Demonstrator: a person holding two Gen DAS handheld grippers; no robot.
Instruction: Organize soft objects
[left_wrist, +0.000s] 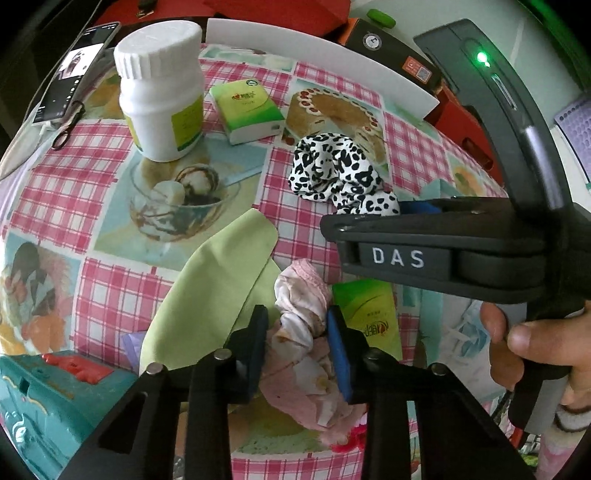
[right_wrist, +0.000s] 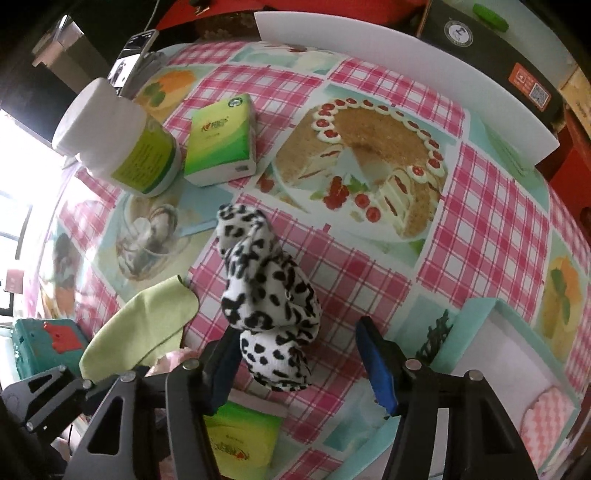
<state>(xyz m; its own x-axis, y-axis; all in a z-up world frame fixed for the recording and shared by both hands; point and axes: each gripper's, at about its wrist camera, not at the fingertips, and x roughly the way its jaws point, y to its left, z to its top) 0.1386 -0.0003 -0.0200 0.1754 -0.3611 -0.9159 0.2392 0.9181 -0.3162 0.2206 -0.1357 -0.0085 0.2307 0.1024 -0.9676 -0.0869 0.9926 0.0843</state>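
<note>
A pink-and-white scrunchie (left_wrist: 306, 332) sits between the fingers of my left gripper (left_wrist: 297, 338), which is shut on it just above the tablecloth. A black-and-white spotted scrunchie (right_wrist: 266, 291) lies on the table between the spread fingers of my right gripper (right_wrist: 295, 350), which is open around its near end. The spotted scrunchie also shows in the left wrist view (left_wrist: 336, 170), with the right gripper (left_wrist: 402, 210) beside it. A light green cloth (left_wrist: 218, 280) lies left of the pink scrunchie and shows in the right wrist view (right_wrist: 144, 328).
A white pill bottle (left_wrist: 162, 88) and a green tissue pack (left_wrist: 247, 110) stand at the back. A second green tissue pack (right_wrist: 240, 439) lies near. A teal box (right_wrist: 517, 354) holding a pink cloth (right_wrist: 546, 417) sits right. A phone (left_wrist: 70, 74) lies far left. A teal container (left_wrist: 48, 406) sits near left.
</note>
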